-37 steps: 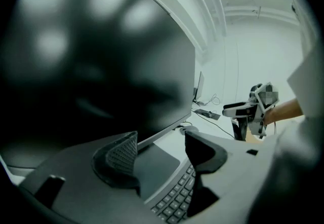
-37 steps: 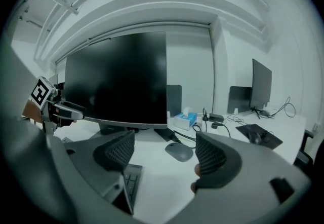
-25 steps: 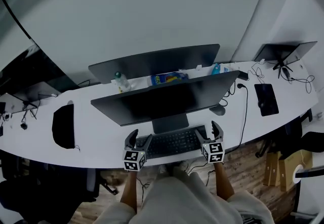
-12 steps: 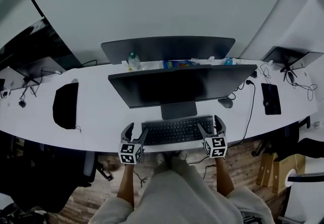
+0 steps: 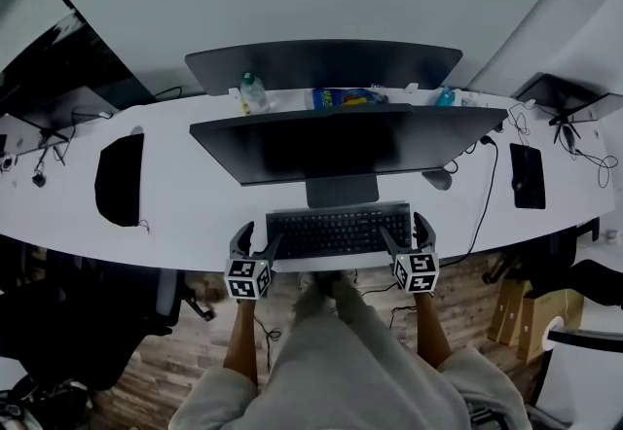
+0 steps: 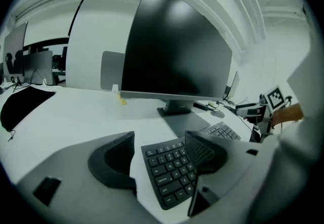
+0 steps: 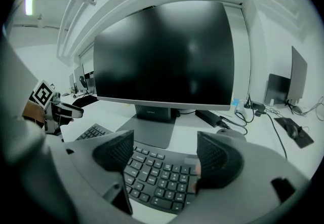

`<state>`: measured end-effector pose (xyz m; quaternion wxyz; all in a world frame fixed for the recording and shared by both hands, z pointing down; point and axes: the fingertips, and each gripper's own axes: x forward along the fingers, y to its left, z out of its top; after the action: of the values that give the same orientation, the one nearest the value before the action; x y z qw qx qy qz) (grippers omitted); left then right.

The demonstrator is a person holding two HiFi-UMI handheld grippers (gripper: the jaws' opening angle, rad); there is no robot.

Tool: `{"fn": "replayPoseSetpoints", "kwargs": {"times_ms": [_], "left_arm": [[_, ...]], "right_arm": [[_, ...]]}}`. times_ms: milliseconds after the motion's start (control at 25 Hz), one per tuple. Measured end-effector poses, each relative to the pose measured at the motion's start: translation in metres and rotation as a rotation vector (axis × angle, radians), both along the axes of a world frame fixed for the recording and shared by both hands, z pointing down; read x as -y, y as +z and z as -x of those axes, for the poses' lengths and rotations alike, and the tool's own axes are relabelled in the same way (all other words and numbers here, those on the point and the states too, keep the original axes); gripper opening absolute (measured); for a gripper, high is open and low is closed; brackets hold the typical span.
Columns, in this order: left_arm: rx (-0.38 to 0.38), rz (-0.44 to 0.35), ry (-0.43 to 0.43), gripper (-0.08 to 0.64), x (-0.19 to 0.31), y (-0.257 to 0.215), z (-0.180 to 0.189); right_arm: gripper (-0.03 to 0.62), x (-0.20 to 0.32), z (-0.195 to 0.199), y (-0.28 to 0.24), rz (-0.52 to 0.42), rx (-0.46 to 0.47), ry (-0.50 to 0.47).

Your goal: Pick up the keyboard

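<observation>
Cataloguer: Keyboard [image 5: 339, 231], black, full width, low and flat. It is recorded at the near edge of the white desk [image 5: 185, 214], just in front of the monitor stand [image 5: 341, 191], lying flat and not yet lifted.

Checker: Handling class is requested.

Cataloguer: Light weight is judged. A stiff plastic body is expected, with little sag if both ends are supported. Smooth edges are presumed, so some slip is to be allowed for. The keys are entered as the delicate part, and pressure on them is best avoided. Whether a cable is attached cannot be told.

Checker: Points of hold?

Cataloguer: The two short ends are recommended, one per gripper, so that the load is shared and kept level. The thin end rims are preferred to the key field. A turn of each wrist is probably called for so that the pads can be closed on top and underside.

Checker: State of grippers?

Cataloguer: Left gripper [image 6: 159, 142] is listed with its jaws spread wide and nothing pinched; the keyboard's left end is framed between them. Right gripper [image 7: 164, 149] is listed likewise, released, with the right end framed between its jaws.
</observation>
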<state>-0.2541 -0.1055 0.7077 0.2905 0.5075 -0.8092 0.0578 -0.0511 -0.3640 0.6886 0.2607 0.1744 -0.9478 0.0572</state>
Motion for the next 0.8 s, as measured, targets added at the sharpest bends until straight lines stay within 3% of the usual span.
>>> {"fn": "replayPoseSetpoints", "kwargs": {"times_ms": [320,800], "left_arm": [[-0.078,0.058,-0.051,0.296,0.005,0.040,0.005],[-0.191,0.071,-0.096,0.302,0.028,0.077,0.012]], "right_arm": [[0.374,0.018,-0.002,0.026,0.036,-0.044,-0.014],[0.374,0.031,-0.007,0.047,0.073,-0.081,-0.013]]}}
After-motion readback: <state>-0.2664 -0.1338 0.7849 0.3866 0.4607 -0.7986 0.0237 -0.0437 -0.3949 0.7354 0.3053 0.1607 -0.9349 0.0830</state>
